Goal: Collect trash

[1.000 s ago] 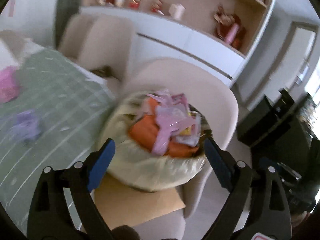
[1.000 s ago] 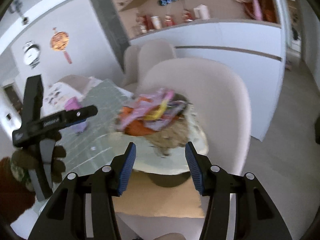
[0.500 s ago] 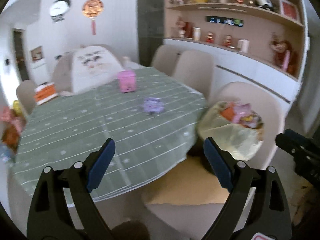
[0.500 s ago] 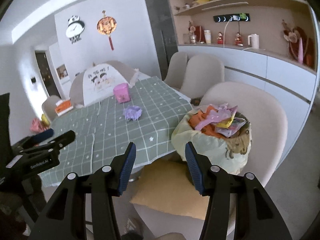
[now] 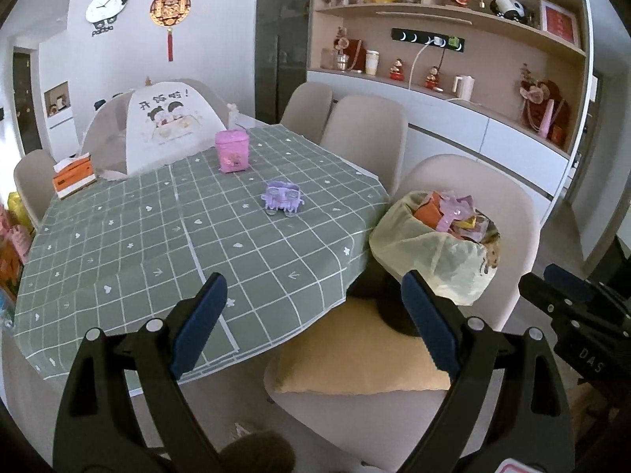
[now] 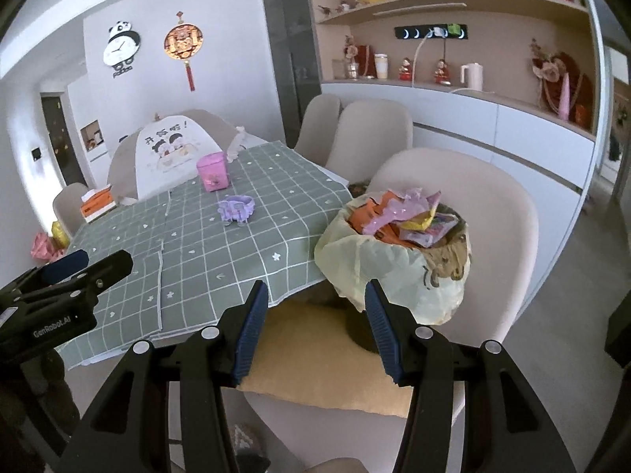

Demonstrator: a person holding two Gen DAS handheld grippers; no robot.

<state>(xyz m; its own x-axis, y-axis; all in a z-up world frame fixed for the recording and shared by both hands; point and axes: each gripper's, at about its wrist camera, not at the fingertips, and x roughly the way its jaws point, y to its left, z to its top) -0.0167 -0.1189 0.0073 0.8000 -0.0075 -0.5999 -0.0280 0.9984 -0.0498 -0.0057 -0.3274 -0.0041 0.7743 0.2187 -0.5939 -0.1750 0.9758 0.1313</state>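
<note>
I hold my left gripper (image 5: 313,319) wide apart and empty, above the near edge of the desk (image 5: 118,244) with its green checked cloth. My right gripper (image 6: 313,325) is also spread and holds nothing. The small round bin lined with a pale yellow plastic bag (image 6: 394,268) stands on the beige chair (image 6: 508,213) beside the desk, heaped with orange, pink and yellow wrappers (image 6: 402,216).

No loose wrappers show on the cloth; only a lilac plastic piece (image 5: 283,197), a pink tin (image 5: 232,150) and an orange tissue box (image 5: 74,171) remain. I judge the collecting near complete.

For the next step I would confirm whether the lilac piece is rubbish, then approach it from above, jaws astride, avoiding the cloth. The heaped bin may spill if nudged.
</note>
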